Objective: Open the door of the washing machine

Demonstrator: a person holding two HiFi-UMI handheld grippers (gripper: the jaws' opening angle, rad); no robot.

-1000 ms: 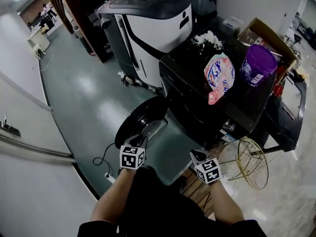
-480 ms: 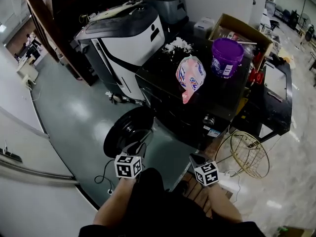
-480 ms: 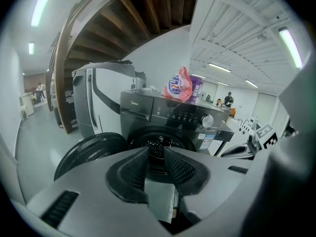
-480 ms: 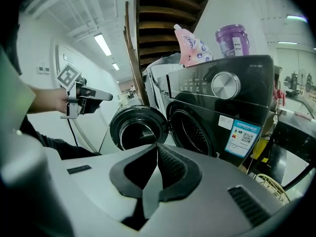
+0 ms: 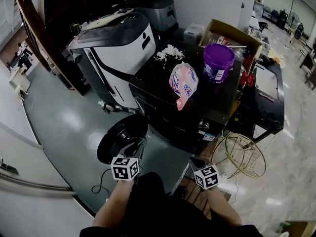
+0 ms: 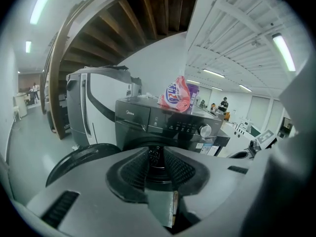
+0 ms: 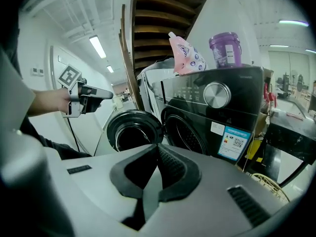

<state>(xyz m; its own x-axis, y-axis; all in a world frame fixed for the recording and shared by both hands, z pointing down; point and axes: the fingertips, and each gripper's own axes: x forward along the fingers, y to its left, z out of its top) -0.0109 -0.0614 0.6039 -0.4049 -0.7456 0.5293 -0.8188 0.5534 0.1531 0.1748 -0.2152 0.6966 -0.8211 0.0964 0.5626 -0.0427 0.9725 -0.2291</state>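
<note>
Black-padded left fingers (image 6: pixel 129 176) slightly apart, right fingers (image 7: pixel 171 168) together, empty.

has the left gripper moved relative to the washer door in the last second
Yes: the left gripper has drawn back a little from the open door, toward the person.

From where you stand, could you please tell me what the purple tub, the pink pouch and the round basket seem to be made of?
Purple tub: probably rigid plastic, opaque with a slight sheen.
Pink pouch: likely soft plastic film, glossy and creased.
Round basket: thin gold-coloured wire, seemingly metal; the floor shows through it.
</note>
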